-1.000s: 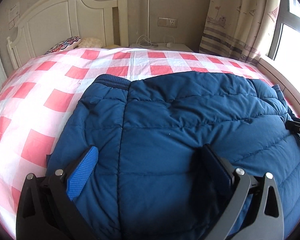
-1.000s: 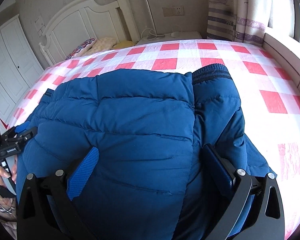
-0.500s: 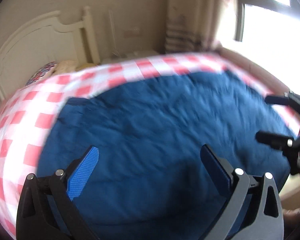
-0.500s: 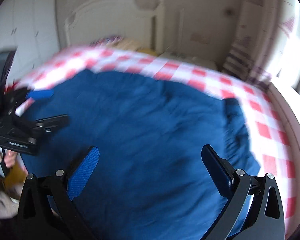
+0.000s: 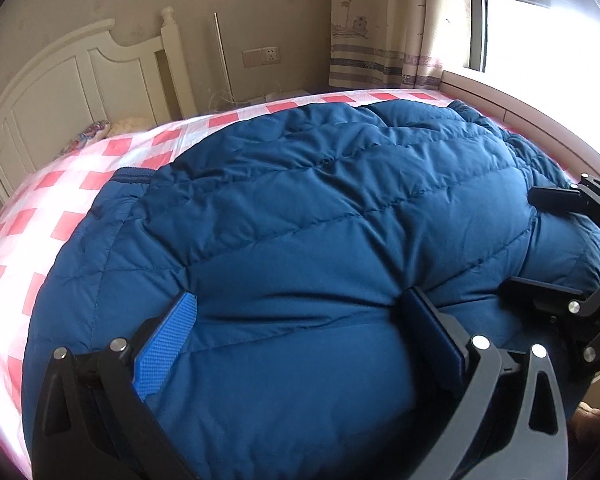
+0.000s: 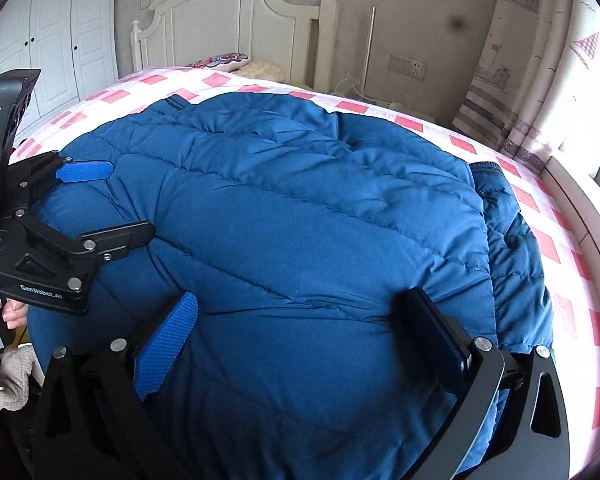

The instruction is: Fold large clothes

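lying puffy, quilted blue down jacket [image 5: 300, 240], sleeves folded in, on bed [image 5: 40, 220]

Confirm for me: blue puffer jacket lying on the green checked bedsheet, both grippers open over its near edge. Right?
Not quite. The bedsheet is red and white checked, not green, as the right wrist view shows. The rest holds: the blue puffer jacket lies on it, with the left gripper and right gripper open over its near edge.
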